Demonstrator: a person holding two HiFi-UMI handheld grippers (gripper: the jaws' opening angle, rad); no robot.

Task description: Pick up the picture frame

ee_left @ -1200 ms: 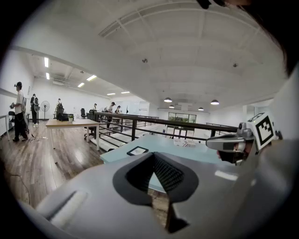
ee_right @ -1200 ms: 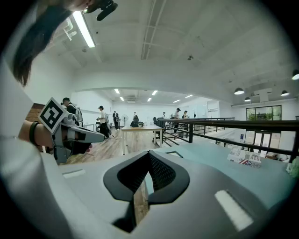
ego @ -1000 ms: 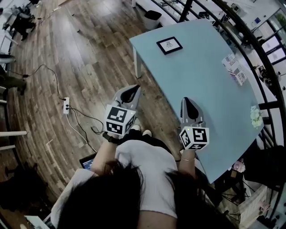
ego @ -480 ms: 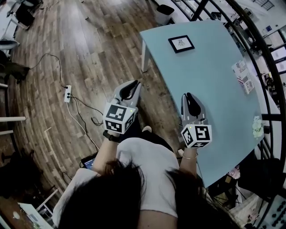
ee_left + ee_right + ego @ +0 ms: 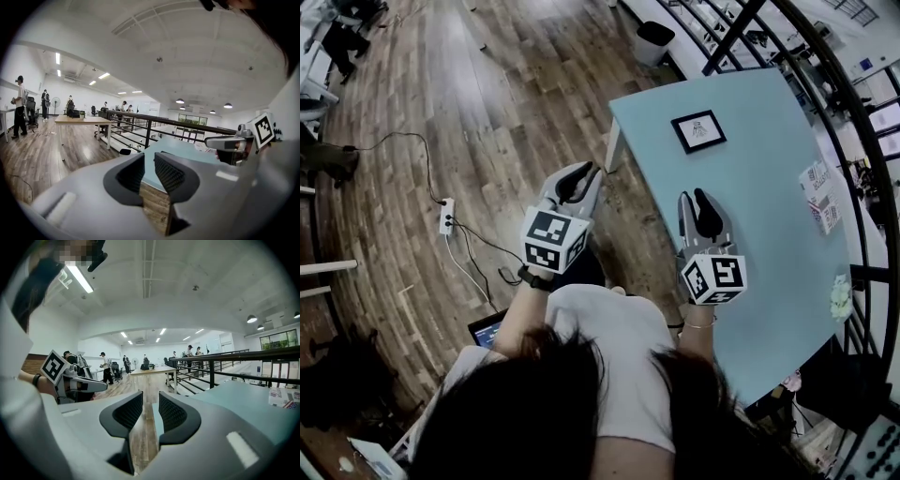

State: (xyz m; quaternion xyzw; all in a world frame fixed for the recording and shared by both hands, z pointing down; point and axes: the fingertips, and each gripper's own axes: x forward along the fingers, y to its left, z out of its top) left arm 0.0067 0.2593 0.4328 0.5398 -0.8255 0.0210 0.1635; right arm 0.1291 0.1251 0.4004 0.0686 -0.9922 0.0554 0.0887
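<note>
Lying flat near the far left corner of the desk (image 5: 759, 206), the picture frame (image 5: 698, 130) is straight ahead of the nearer right gripper (image 5: 700, 199), whose empty jaws have just been opening narrowly; the left gripper (image 5: 579, 174) is narrowly parted too.

The right gripper (image 5: 697, 197) has just been opening its jaws, which now stand apart (nothing between them). Both it and the left gripper (image 5: 579, 172) seem nearer the picture frame (image 5: 698, 130), though the head view shifts too.

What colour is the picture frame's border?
Black, around a pale print. The picture frame shows best in the head view.
</note>
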